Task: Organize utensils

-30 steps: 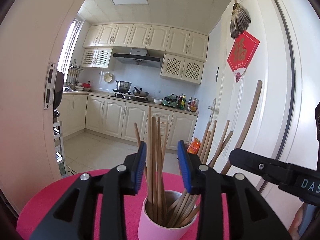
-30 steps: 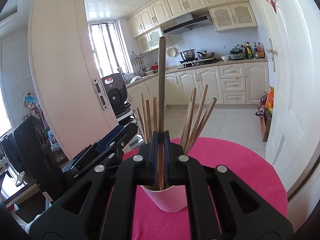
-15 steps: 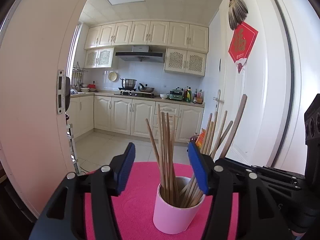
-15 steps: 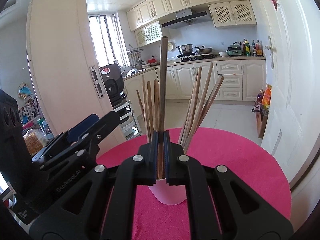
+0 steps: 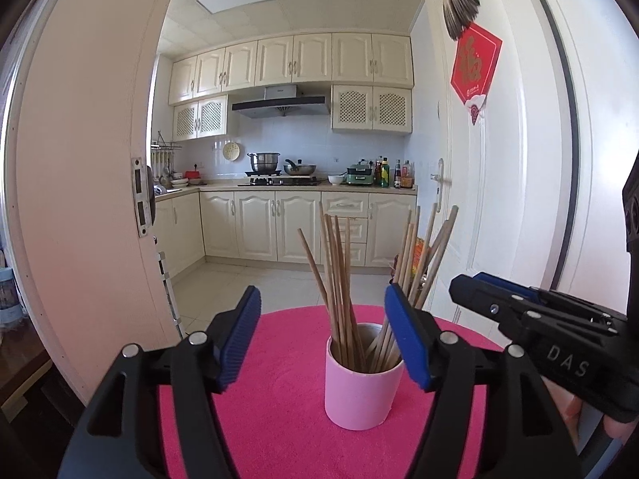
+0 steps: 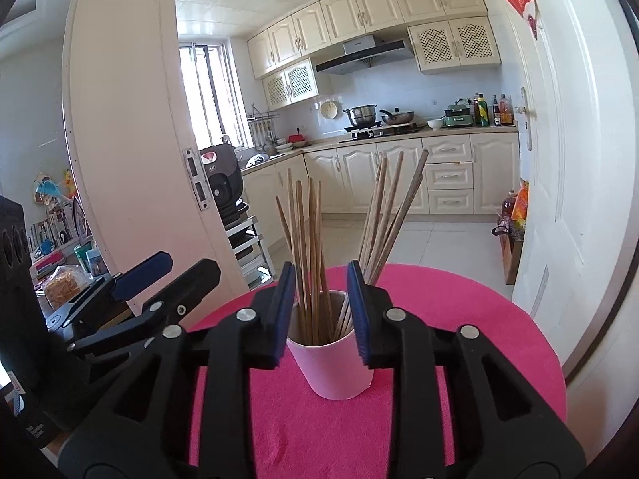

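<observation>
A pink cup [image 5: 361, 393] stands upright on the round pink table [image 5: 279, 419] and holds several wooden chopsticks [image 5: 339, 279] in two leaning bunches. My left gripper [image 5: 322, 341] is open and empty, a little short of the cup. My right gripper [image 6: 320, 311] is open and empty, its jaws either side of the chopsticks [image 6: 309, 247] just above the cup [image 6: 333, 367]. The right gripper shows in the left wrist view [image 5: 491, 291] to the right of the cup. The left gripper shows in the right wrist view [image 6: 159, 275] at left.
The table's [image 6: 499, 339] far edge lies just beyond the cup. An open white door [image 5: 88, 199] stands at left and a white door [image 5: 499, 199] with a red ornament [image 5: 475, 66] at right. Kitchen cabinets [image 5: 295, 227] line the far wall.
My right gripper has opened and let go of the chopstick, which now stands in the cup. Both grippers have drawn back from the cup, and the left one has opened wider.
</observation>
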A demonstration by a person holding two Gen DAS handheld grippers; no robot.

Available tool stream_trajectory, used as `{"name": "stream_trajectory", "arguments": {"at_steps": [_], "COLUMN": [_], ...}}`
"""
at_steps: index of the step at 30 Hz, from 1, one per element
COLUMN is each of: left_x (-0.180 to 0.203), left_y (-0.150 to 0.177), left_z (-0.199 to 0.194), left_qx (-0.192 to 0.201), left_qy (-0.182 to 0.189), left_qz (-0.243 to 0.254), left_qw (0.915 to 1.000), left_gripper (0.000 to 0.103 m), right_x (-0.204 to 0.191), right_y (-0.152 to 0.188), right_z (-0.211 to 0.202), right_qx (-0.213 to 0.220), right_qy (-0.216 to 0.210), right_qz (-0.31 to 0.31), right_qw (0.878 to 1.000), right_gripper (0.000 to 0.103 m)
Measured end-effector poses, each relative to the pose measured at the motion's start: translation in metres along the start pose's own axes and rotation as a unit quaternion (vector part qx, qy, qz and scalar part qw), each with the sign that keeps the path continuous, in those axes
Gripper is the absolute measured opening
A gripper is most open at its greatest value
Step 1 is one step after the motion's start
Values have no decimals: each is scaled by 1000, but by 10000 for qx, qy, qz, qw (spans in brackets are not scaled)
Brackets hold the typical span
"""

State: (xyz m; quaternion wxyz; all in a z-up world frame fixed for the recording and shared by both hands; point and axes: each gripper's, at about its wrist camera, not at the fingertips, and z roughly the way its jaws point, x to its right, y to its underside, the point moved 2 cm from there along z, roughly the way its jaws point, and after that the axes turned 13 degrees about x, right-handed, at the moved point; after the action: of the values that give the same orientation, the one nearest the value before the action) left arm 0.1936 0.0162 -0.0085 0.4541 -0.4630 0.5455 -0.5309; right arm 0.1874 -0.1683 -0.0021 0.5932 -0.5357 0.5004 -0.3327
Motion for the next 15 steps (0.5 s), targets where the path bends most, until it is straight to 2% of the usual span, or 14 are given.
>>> {"name": "stream_trajectory", "arguments": {"at_steps": [2, 4, 6, 11, 15], "left_x": [2, 4, 6, 12, 18], "left_y": [-2, -5, -7, -14, -21], "left_z": [-10, -18, -25, -50, -71], "left_qx": [49, 59, 56, 192, 303], "left_qy": [-14, -25, -24, 6, 75], "left_qz": [36, 63, 45, -37, -26], "left_qw": [10000, 10000, 10000, 9998, 9995], "left_gripper": [64, 64, 64, 65, 66], "right_x": [1, 2, 2, -6, -15], "right_y": [-2, -3, -4, -7, -9], "right_z": [-10, -20, -34, -63, -90], "right_qx": [65, 121, 244, 476, 733], "right_qy": [41, 107, 183, 341, 494], "right_qz": [28, 25, 12, -130, -320], "right_qw": [10000, 9999, 9995, 9982, 9956], "right_gripper": [27, 33, 45, 45, 50]}}
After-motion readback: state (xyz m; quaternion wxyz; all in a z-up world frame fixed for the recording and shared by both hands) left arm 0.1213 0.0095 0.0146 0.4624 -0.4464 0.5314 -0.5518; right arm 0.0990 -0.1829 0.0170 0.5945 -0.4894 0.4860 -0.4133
